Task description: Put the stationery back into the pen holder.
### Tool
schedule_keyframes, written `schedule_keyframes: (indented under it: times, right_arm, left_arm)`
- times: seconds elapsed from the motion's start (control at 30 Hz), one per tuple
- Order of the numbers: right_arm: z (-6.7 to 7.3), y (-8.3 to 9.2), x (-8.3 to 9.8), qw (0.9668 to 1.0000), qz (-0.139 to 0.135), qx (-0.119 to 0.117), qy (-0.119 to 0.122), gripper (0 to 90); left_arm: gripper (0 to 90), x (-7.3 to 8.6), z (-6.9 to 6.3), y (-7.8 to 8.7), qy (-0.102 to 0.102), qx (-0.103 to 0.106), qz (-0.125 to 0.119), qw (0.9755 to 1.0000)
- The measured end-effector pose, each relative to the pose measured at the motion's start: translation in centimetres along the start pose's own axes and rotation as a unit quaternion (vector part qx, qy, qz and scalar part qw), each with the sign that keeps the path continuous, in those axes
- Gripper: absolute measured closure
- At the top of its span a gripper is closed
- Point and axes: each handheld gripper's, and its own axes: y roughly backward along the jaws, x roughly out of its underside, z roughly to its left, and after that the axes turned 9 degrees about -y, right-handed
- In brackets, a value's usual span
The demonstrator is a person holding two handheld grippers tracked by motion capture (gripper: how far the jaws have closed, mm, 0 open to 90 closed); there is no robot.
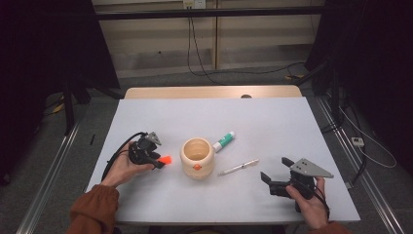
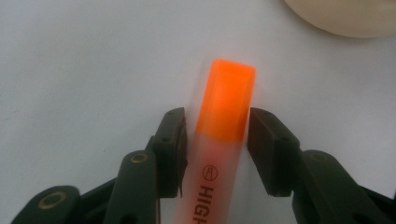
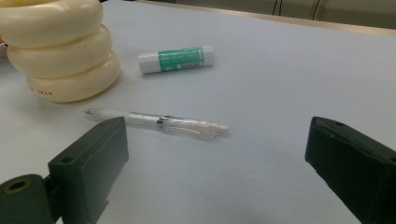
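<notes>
white table [image 1: 292,117] carries a cream pot [image 1: 197,157], glue stick [image 1: 224,141], clear pen [image 1: 238,167], orange highlighter [image 1: 165,160].

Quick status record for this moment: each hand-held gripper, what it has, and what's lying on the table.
left hand-held gripper: jaws around the orange highlighter, both pads at its sides; highlighter lies on the table
right hand-held gripper: open, nothing between jaws
cream holder: upright, mid-table
clear pen: lying flat, ahead of the right jaws
green glue stick: lying flat beyond the pen
table: white top
</notes>
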Motion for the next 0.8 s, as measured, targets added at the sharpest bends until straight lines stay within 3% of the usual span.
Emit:
schedule_keyframes:
  times: [0.4, 0.6, 0.8]
  right_arm:
    - [0.03, -0.03, 0.01, 1.0, 0.001, 0.0, -0.001, 6.1]
    - [-0.01, -0.06, 0.0, 1.0, 0.001, 0.0, 0.0, 6.1]
    - [0.0, -0.06, 0.0, 1.0, 0.001, 0.0, 0.0, 6.1]
  left_arm:
    - [67.1, -0.29, -0.21, 0.02, -0.013, 0.003, 0.011, 0.9999]
    - [67.2, -0.26, -0.23, 0.13, -0.002, 0.003, 0.007, 1.0]
    - [67.3, 0.0, -0.19, 0.43, 0.019, -0.001, -0.019, 0.9996]
